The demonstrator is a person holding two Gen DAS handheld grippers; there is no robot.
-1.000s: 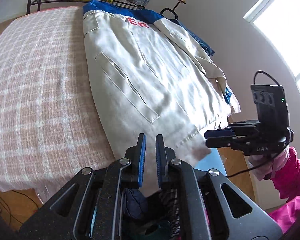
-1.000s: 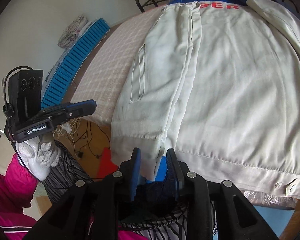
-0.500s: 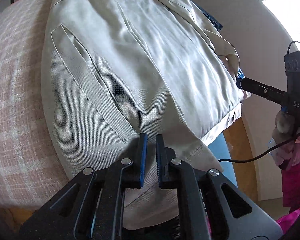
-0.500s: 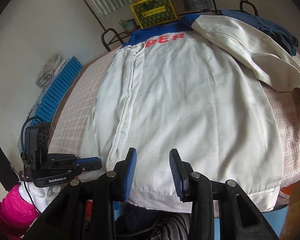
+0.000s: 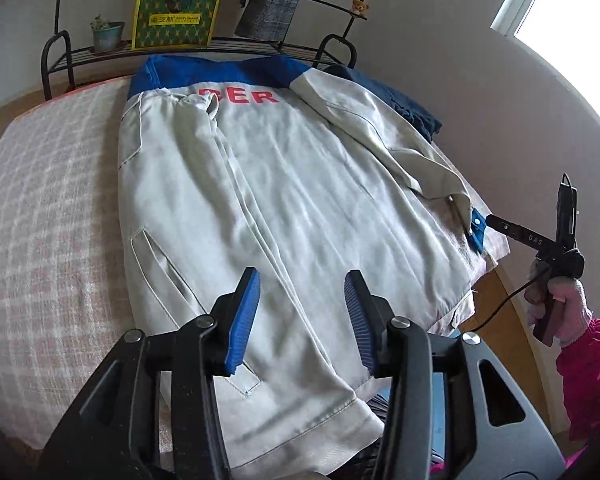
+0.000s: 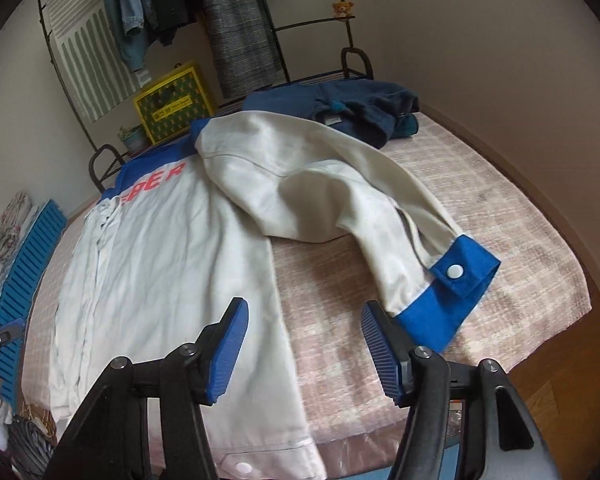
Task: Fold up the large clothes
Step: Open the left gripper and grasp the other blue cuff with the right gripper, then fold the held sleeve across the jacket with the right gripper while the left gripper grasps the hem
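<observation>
From your left wrist camera, your left gripper hangs above the lower part of the jacket, its jaws opening with nothing pinched between the blue pads; the cloth lies beneath them, not in them. The jacket is spread back-up on the bed, its blue yoke and red lettering at the far end near the metal rack, its left side folded in over the body with a pocket facing up. One sleeve runs down the right side to a blue cuff at the bed's edge. Your right gripper shows at the far right, its tip just beside that cuff, held in your gloved hand with a pink sleeve behind it. A dark blue garment lies beyond the jacket.

From your right wrist camera, your right gripper has its jaws opening and nothing is between them; the checked bed cover shows through the gap. The blue cuff with its white snap lies just beside the right-hand pad, and I cannot tell whether it touches. The sleeve bends back toward the jacket's shoulder. The jacket fills the left half of the bed, hem toward you. The dark blue garment sits at the far end, and a yellow box and a small potted plant stand on the rack behind.
</observation>
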